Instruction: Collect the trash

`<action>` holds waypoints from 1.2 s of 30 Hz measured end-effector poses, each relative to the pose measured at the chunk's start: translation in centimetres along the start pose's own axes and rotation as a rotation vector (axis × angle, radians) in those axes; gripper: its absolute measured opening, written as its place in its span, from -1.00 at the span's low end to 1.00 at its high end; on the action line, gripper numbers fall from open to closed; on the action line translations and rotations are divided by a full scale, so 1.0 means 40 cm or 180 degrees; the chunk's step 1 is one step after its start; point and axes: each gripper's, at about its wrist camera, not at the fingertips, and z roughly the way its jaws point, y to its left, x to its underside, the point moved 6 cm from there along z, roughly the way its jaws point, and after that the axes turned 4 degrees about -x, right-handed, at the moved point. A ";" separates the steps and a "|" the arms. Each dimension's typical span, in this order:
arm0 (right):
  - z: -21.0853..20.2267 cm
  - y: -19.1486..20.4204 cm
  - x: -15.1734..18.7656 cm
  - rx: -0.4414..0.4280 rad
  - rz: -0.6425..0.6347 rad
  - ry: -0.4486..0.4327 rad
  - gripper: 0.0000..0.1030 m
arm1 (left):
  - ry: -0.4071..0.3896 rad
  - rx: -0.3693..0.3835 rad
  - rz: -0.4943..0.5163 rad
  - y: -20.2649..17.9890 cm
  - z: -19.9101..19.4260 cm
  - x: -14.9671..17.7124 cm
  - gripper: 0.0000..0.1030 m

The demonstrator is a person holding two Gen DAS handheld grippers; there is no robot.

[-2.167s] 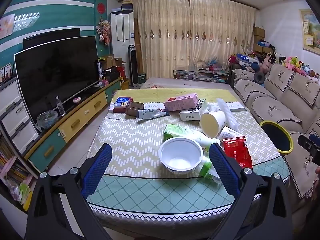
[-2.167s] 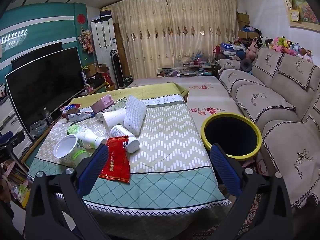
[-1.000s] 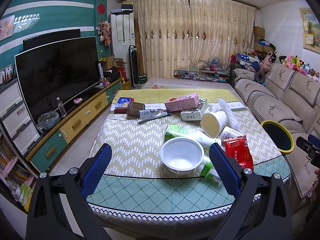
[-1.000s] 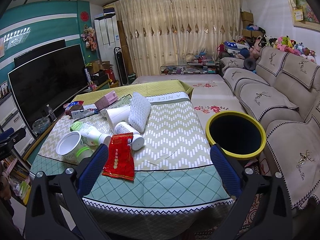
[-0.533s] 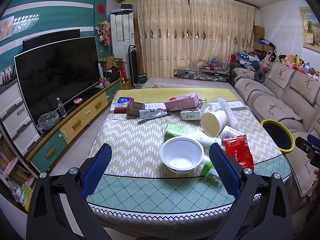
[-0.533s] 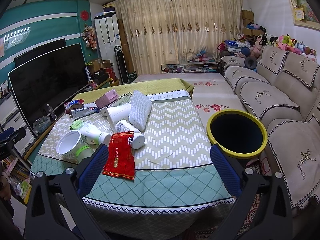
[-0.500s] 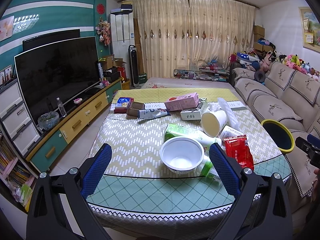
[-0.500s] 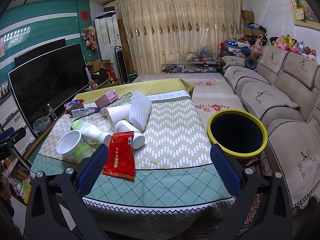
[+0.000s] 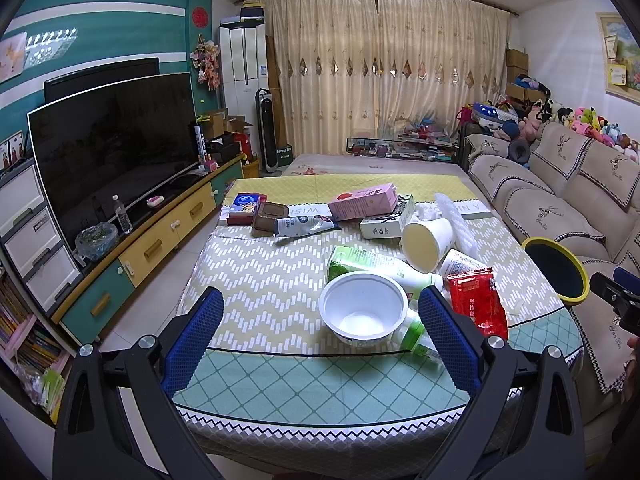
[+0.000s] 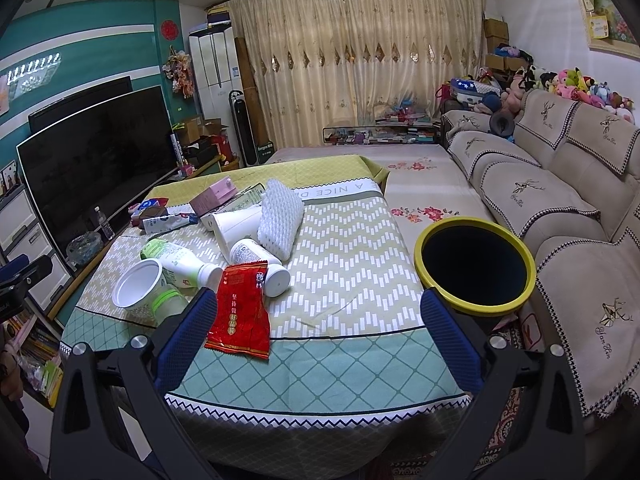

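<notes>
Trash lies on the patterned table (image 9: 264,280): a white plastic bowl (image 9: 363,311), a green-and-white bottle (image 9: 372,266), a red snack packet (image 9: 476,302), a paper cup (image 9: 426,242) on its side, and a pink carton (image 9: 362,202). In the right wrist view the red snack packet (image 10: 240,310) is nearest, with a white bottle (image 10: 260,262), the bowl (image 10: 138,288) and white foam netting (image 10: 280,216) behind. A yellow-rimmed black bin (image 10: 474,266) stands right of the table. My left gripper (image 9: 320,332) and right gripper (image 10: 316,328) hover open before the near table edge, both empty.
A large TV (image 9: 112,148) on a low cabinet (image 9: 152,240) runs along the left wall. A beige sofa (image 10: 560,184) with plush toys lines the right. Small packets and boxes (image 9: 260,212) lie at the table's far end. Curtains (image 9: 384,72) close the back.
The right wrist view has shifted slightly closer to the table and bin. The left gripper has barely moved. Both grippers stay open and empty.
</notes>
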 end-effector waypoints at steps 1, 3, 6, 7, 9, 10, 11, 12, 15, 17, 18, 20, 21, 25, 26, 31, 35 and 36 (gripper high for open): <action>0.001 0.000 0.000 0.0000 -0.0001 0.0001 0.88 | 0.0002 0.0000 0.0002 -0.001 0.000 0.001 0.87; 0.002 0.000 0.001 -0.0001 0.0001 0.0006 0.88 | 0.0004 0.0003 0.0004 -0.002 -0.001 0.002 0.87; 0.003 0.000 0.002 -0.0002 0.0001 0.0012 0.88 | 0.0010 0.0005 0.0014 -0.003 0.001 0.005 0.87; 0.005 0.000 0.003 -0.0004 0.0002 0.0017 0.88 | 0.0015 0.0007 0.0018 -0.004 0.002 0.005 0.87; 0.008 -0.001 0.006 -0.0002 0.0005 0.0029 0.88 | 0.0030 0.0008 0.0022 -0.006 0.006 0.008 0.87; 0.011 -0.002 0.006 0.0003 0.0003 0.0035 0.88 | 0.0036 0.0010 0.0022 -0.007 0.008 0.009 0.87; 0.013 -0.001 0.007 0.0014 -0.0002 0.0040 0.88 | 0.0042 0.0011 0.0021 -0.006 0.009 0.009 0.87; 0.016 0.000 0.009 0.0028 -0.0014 0.0053 0.88 | 0.0050 0.0011 0.0020 -0.006 0.011 0.011 0.87; 0.029 0.003 0.016 0.0016 -0.0035 0.0111 0.88 | 0.0062 0.0003 0.0019 -0.005 0.018 0.008 0.87; 0.040 0.010 0.020 -0.0020 -0.0048 0.0133 0.88 | 0.0067 -0.0001 0.0015 -0.004 0.021 0.008 0.87; 0.049 0.016 0.025 -0.0054 -0.0062 0.0166 0.88 | 0.0072 -0.0007 0.0013 -0.002 0.022 0.009 0.87; 0.066 0.026 0.031 -0.0089 -0.0086 0.0225 0.88 | 0.0083 -0.0019 0.0007 0.003 0.028 0.009 0.87; 0.077 0.034 0.035 -0.0123 -0.0103 0.0260 0.88 | 0.0092 -0.0026 -0.0004 0.006 0.033 0.009 0.87; 0.126 0.070 0.054 -0.0299 -0.0085 0.0392 0.88 | 0.0125 -0.0047 -0.0040 0.020 0.050 0.014 0.87; 0.139 0.077 0.058 -0.0344 -0.0077 0.0431 0.88 | 0.0137 -0.0049 -0.0045 0.022 0.055 0.015 0.87; 0.221 0.111 0.085 -0.0337 -0.0137 0.0686 0.42 | 0.0165 -0.0071 -0.0022 0.024 0.077 0.023 0.87; 0.277 0.131 0.104 -0.0405 -0.0134 0.0849 0.28 | 0.0185 -0.0080 0.0010 0.023 0.096 0.030 0.87; 0.292 0.135 0.107 -0.0405 -0.0133 0.0881 0.27 | 0.0196 -0.0069 0.0013 0.022 0.102 0.031 0.87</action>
